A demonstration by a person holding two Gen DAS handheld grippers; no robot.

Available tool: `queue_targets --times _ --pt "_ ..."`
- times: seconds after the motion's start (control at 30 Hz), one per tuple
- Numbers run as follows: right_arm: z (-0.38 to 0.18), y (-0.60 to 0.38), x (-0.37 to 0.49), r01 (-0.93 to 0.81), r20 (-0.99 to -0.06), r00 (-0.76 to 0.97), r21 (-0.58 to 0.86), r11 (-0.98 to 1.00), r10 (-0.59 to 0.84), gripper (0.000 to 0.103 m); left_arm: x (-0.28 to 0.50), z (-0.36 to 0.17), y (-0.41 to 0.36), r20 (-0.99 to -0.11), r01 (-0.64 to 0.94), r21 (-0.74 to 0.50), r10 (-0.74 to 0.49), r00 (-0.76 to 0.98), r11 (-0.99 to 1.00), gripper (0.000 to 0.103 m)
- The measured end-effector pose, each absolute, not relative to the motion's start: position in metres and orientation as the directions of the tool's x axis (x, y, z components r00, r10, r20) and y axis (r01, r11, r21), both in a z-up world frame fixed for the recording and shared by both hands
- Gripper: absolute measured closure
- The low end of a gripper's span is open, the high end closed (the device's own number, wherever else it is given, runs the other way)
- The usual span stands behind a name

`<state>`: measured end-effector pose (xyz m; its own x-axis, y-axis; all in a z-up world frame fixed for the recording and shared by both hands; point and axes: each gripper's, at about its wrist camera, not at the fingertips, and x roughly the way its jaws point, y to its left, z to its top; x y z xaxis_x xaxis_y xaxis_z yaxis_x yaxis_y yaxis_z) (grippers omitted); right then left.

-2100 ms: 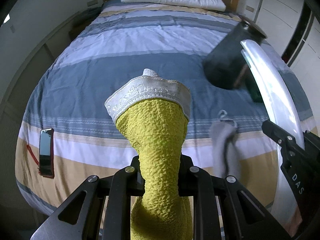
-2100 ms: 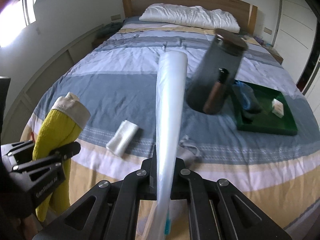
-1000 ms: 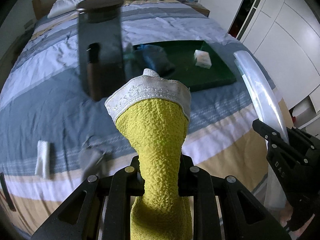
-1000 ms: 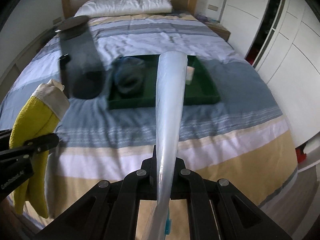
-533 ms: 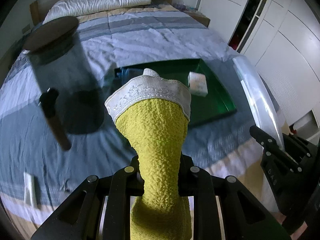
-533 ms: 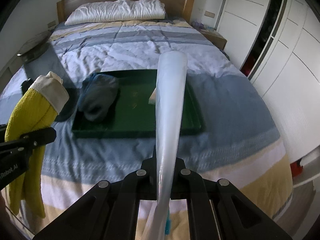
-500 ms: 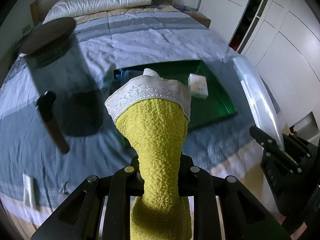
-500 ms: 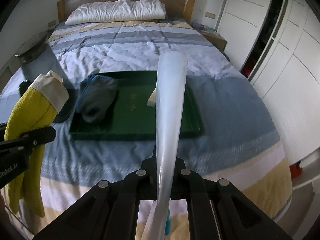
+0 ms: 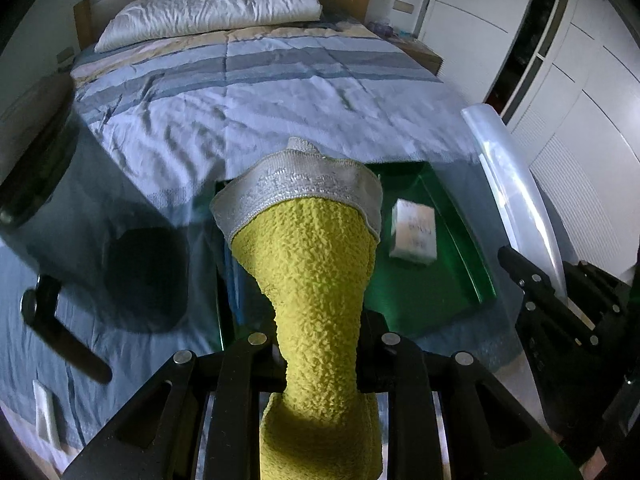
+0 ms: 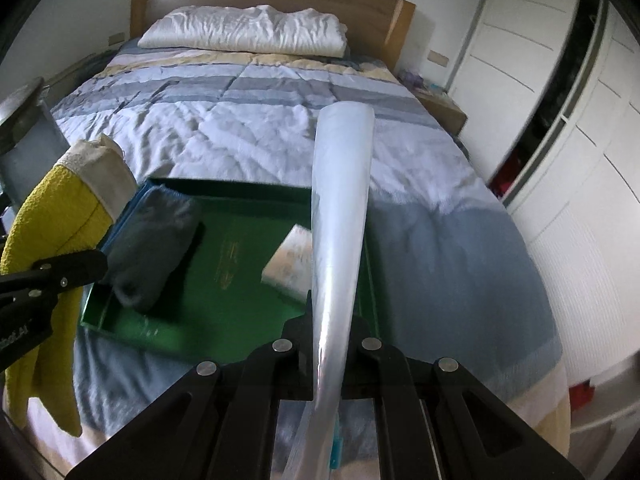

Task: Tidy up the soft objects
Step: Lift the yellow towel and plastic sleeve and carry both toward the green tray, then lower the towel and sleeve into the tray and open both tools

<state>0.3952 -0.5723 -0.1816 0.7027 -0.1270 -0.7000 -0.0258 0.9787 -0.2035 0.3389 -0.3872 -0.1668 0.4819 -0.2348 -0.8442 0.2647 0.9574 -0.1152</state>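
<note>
From the left wrist camera I see my left gripper [image 9: 320, 360] clenched on a yellow cloth [image 9: 316, 280] with a grey-white hem, which stands up between the jaws. Past it lies the green tray [image 9: 460, 240] on the striped bed [image 9: 280, 100]. A small white box [image 9: 414, 234] sits inside the tray, toward its right wall. Left of the tray a dark, see-through container [image 9: 80, 208] shows blurred, and a folded white cloth [image 9: 44, 412] lies on the bed near the left of the tray. To the right of the tray my right gripper [image 9: 560, 304] holds a clear plastic roll [image 9: 516, 192].

From the right wrist camera, my right gripper [image 10: 328, 348] grasps the plastic roll [image 10: 340, 208], which rises above the tray [image 10: 240, 280]. A rolled grey-blue cloth [image 10: 152, 248] lies inside the tray at its left end; the white box [image 10: 290, 260] sits just beside the roll. Left of the tray, my left gripper [image 10: 48, 276] grips the yellow cloth [image 10: 52, 216], clear of the bed [image 10: 260, 120].
</note>
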Motion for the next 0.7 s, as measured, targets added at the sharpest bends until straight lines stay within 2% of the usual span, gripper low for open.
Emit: queue_targets --times 0.7 --pt "-0.213 -0.566 0.473 -0.094 -0.673 0.73 -0.268 0.959 -0.117 0.098 0.37 -0.194 -0.407 -0.844 0.219 -0.063 -0.169 0.508 0.974 0.085"
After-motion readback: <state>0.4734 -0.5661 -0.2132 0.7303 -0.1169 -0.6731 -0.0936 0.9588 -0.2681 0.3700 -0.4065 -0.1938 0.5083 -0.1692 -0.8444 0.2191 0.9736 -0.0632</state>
